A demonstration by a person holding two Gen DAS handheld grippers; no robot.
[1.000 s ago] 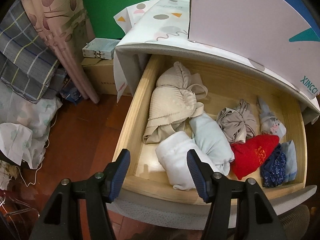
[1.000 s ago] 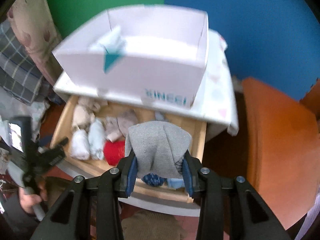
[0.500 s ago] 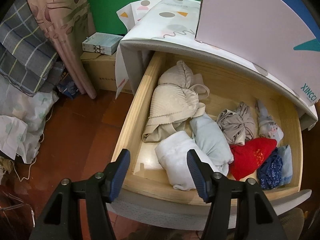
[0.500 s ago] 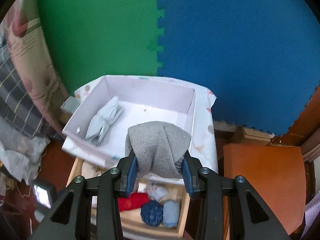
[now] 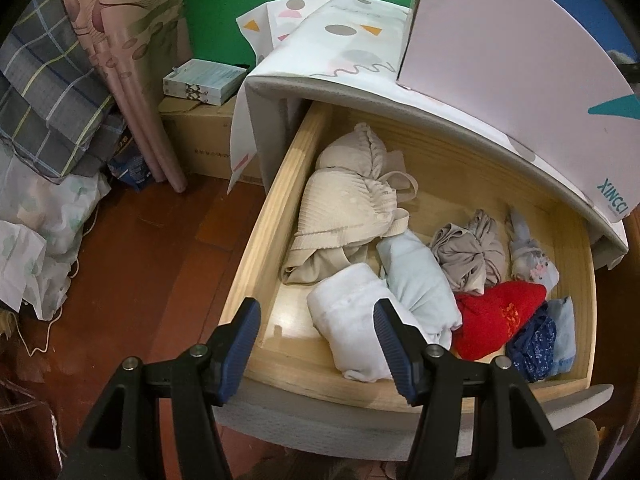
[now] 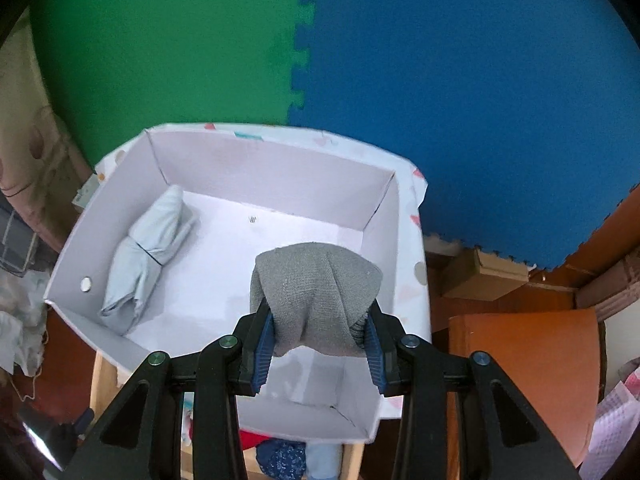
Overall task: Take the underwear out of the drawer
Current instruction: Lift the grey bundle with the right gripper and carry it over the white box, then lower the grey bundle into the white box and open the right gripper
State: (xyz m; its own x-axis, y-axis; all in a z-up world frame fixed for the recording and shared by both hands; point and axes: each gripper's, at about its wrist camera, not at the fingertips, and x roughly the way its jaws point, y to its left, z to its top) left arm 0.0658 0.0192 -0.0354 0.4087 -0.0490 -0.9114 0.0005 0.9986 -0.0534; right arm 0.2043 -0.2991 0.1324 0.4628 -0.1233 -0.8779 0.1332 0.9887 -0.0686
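Green-blue wall, right claw (image 6: 318, 344) clamping grey underwear (image 6: 316, 298) above white box (image 6: 276, 168), left claw (image 5: 316, 344) half-open, empty.

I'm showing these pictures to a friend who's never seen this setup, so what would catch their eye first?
Probably the right hand-held gripper, shut on a folded grey knitted garment above the open white cardboard box, where a pale blue folded garment already lies. Next, the pulled-out wooden drawer under the empty, open left hand-held gripper, with a bright red bundle among pale rolled clothes.
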